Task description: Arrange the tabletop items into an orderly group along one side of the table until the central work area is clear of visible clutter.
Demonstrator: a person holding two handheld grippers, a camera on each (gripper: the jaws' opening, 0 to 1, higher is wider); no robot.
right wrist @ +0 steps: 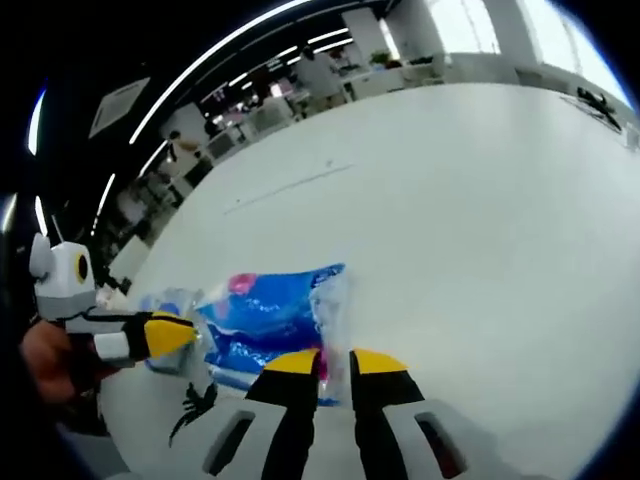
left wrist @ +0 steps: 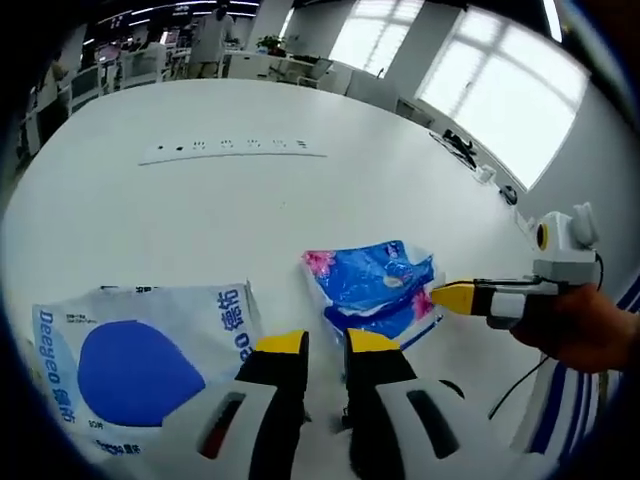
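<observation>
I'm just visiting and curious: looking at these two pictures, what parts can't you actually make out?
- White pack with blue circle: left gripper view, lower part cut by the rim; small print unreadable.
- Blue floral pack: right gripper view, near edge hidden behind the right gripper.
- Left gripper: whether it touches anything.

My left gripper view looks low across the white table point(left wrist: 300, 190) toward distant windows, close above the blue packet point(left wrist: 372, 282). My right gripper view faces that same packet point(right wrist: 268, 315) from its opposite side, equally near.
</observation>
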